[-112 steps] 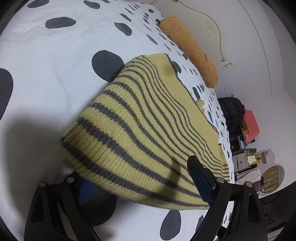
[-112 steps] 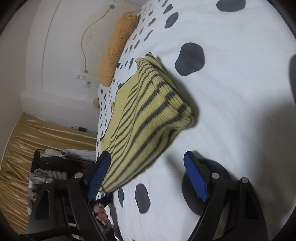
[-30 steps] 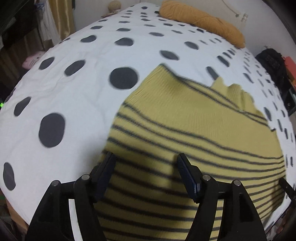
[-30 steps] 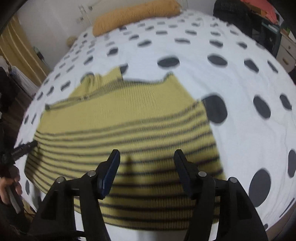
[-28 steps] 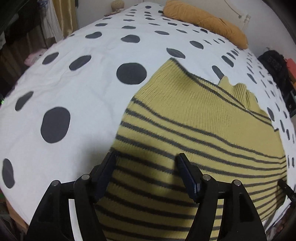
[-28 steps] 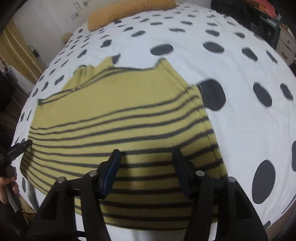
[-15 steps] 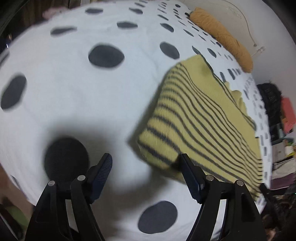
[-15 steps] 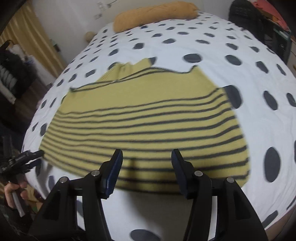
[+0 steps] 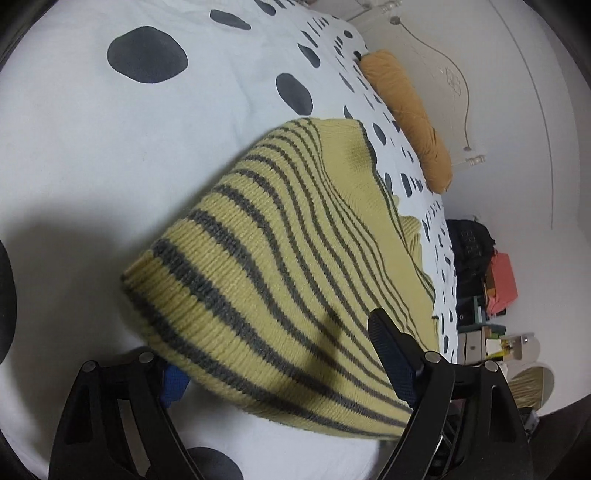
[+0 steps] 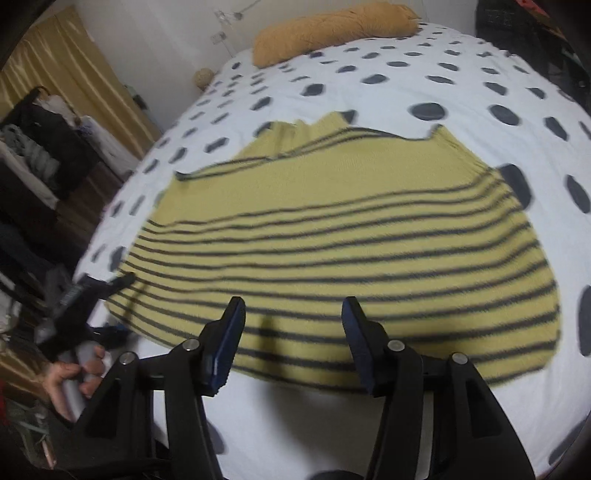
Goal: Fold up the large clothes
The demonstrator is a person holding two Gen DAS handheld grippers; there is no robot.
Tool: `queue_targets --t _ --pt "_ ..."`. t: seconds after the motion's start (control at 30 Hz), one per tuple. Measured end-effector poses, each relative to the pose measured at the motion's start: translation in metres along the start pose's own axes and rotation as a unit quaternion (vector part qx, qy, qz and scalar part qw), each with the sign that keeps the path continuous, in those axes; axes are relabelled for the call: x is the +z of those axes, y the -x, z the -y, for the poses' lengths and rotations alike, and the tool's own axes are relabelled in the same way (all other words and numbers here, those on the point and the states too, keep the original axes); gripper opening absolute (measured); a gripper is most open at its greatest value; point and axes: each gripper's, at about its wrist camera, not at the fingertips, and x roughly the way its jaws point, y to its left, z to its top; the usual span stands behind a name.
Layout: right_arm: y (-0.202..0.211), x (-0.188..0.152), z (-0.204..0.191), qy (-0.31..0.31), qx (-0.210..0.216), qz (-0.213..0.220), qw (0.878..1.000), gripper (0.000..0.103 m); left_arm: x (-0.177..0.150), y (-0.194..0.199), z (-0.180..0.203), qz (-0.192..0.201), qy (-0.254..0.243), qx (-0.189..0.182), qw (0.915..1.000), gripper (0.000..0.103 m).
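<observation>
A yellow sweater with grey stripes (image 9: 295,229) lies folded flat on the dotted bed cover (image 9: 110,147). My left gripper (image 9: 273,347) is at its near left corner, and its jaws are opening. One finger (image 9: 173,380) is tucked under the hem and the other (image 9: 391,354) stands above the knit, neither pressing. In the right wrist view the sweater (image 10: 332,221) spreads wide. My right gripper (image 10: 293,332) hovers over the near hem, its jaws closing with nothing gripped. The left gripper (image 10: 85,295) shows there at the sweater's left end, held by a hand (image 10: 70,373).
An orange pillow (image 9: 406,114) (image 10: 332,29) lies at the head of the bed. A black bag (image 9: 469,240) and a red box (image 9: 502,280) stand beyond the far side. Gold curtains (image 10: 55,74) and a clothes rack (image 10: 33,147) are on the left.
The left gripper swung off the sweater, rolled and came down at its left corner, jaws wider. The right gripper drew back toward the near hem, its jaws narrower.
</observation>
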Motion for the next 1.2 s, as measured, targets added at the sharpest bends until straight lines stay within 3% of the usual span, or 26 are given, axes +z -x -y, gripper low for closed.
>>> queue_targets --t 0.07,0.17,0.3,0.37,0.4,0.5,0.63,0.8,0.87,1.07,1.2 --pt "-0.006 0.011 -0.014 0.009 0.027 0.012 1.000 0.035 0.000 -0.002 -0.003 0.010 0.010 0.006 0.9999 0.076" --pt "-0.025 0.029 -0.038 0.029 0.048 0.026 0.998 0.026 0.003 0.000 -0.016 0.015 0.031 0.015 0.9993 0.051" --pt "-0.068 0.040 -0.041 0.015 0.078 0.001 0.997 0.015 0.007 0.001 -0.028 0.009 0.052 -0.008 0.9986 0.037" --pt "-0.093 0.035 -0.029 0.005 0.041 -0.023 0.999 0.010 0.005 0.003 -0.026 0.015 0.048 -0.016 0.9986 0.028" --pt "-0.106 0.029 -0.019 0.007 0.008 -0.030 1.000 0.000 0.004 0.005 -0.025 0.019 0.047 -0.023 0.9985 0.026" --pt "-0.106 0.021 0.005 -0.026 0.051 -0.016 0.998 0.000 0.004 0.010 -0.016 0.026 0.040 -0.023 0.9986 0.025" --pt "-0.101 0.017 -0.001 0.003 0.033 -0.007 0.999 0.000 0.003 0.021 -0.004 0.041 0.020 -0.035 0.9983 0.023" --pt "-0.100 0.019 0.005 -0.016 0.046 -0.004 0.999 0.000 0.002 0.034 0.025 0.058 -0.025 -0.041 0.9971 0.022" --pt "-0.097 0.017 0.008 -0.025 0.053 -0.001 0.998 0.000 -0.003 0.042 0.040 0.064 -0.042 -0.060 0.9953 0.022" --pt "-0.078 0.005 0.023 -0.038 0.059 0.017 0.997 0.000 -0.030 0.049 0.141 0.064 -0.149 -0.120 0.9794 0.021" --pt "-0.063 -0.009 0.039 -0.061 0.070 0.043 0.995 0.000 -0.066 0.027 0.212 0.026 -0.221 -0.149 0.9634 0.021"
